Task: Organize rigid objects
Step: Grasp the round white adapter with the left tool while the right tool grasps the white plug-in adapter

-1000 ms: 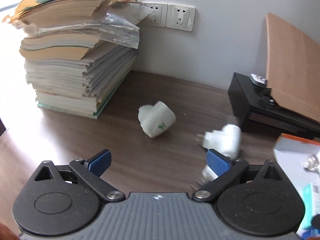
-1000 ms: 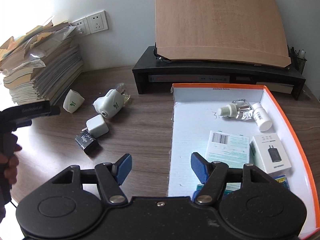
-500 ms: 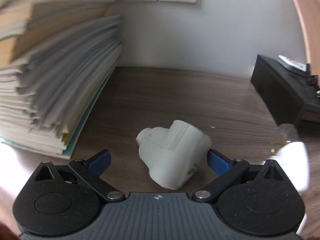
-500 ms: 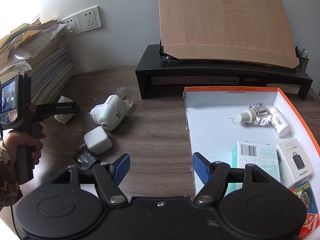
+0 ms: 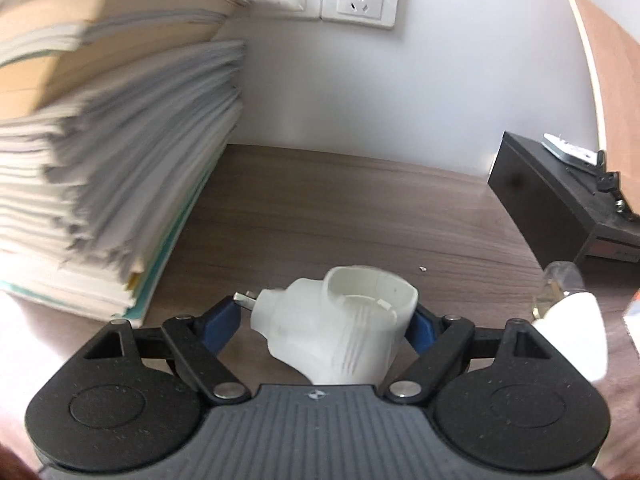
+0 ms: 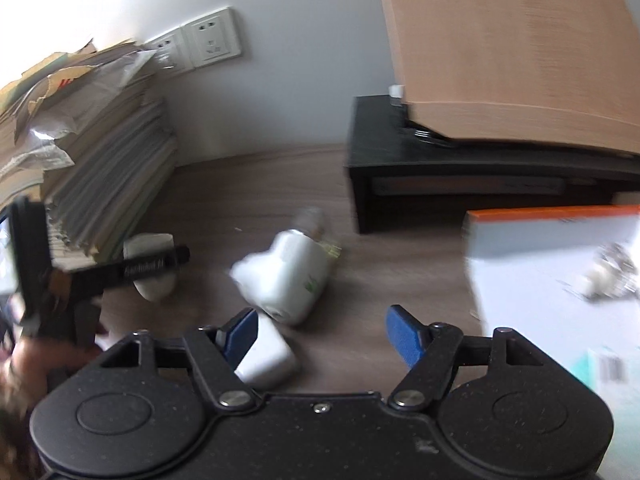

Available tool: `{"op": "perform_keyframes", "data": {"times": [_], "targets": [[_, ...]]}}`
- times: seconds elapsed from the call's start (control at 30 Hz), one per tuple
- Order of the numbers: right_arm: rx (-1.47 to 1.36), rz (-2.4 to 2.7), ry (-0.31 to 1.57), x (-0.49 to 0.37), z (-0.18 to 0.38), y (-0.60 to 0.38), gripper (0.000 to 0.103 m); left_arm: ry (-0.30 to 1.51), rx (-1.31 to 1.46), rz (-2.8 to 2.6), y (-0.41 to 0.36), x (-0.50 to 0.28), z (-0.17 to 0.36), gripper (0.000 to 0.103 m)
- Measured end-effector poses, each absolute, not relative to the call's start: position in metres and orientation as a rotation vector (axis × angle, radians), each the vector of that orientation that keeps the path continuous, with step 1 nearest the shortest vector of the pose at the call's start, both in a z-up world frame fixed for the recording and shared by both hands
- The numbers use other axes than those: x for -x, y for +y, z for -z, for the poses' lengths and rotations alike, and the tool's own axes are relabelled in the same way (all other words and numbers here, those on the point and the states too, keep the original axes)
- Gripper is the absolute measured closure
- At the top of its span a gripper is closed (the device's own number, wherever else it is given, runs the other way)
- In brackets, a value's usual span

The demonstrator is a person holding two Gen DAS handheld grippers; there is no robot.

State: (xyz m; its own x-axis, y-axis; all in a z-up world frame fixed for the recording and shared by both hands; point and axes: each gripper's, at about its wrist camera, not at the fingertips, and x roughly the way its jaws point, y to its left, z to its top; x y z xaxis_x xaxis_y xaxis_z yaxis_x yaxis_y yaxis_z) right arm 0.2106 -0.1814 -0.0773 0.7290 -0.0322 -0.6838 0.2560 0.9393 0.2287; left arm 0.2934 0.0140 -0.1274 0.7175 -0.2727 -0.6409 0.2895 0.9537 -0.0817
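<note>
Left wrist view: low over the desk (image 5: 340, 208), angled down, close to the paper stack (image 5: 100, 168) | Right wrist view: higher, further back, angled down | Shared: stack, wall sockets (image 6: 208, 40), black stand (image 6: 460, 176)

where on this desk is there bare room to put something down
Bare wood lies between the paper stack and the black stand, back toward the wall. Crowded: nearer in, the white plug-in devices and the orange-rimmed box.
</note>
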Motion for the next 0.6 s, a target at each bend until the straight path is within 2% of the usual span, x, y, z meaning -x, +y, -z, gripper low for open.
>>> {"op": "perform_keyframes", "data": {"times": [0.2,0.23,0.27,0.37,0.5,0.6], "targets": [[-0.26,0.097,0.771,-0.259,0.091,-0.173,0.013,0.706,0.041,0.299,0.046,-0.272,0.116,0.018],[-0.287,0.11,0.768,-0.264,0.092,-0.175,0.013,0.711,0.061,0.305,0.051,-0.268,0.115,0.028],[-0.327,0.12,0.764,-0.268,0.094,-0.179,0.013,0.727,0.069,0.298,0.053,-0.266,0.114,0.029],[-0.412,0.157,0.783,-0.284,0.101,-0.183,0.012,0.732,0.111,0.302,0.063,-0.256,0.115,0.029],[-0.405,0.102,0.84,-0.299,0.115,-0.179,0.01,0.73,0.098,0.321,0.064,-0.255,0.116,0.03],[-0.387,0.103,0.813,-0.303,0.118,-0.177,0.006,0.731,0.102,0.32,0.065,-0.255,0.116,0.03]]}}
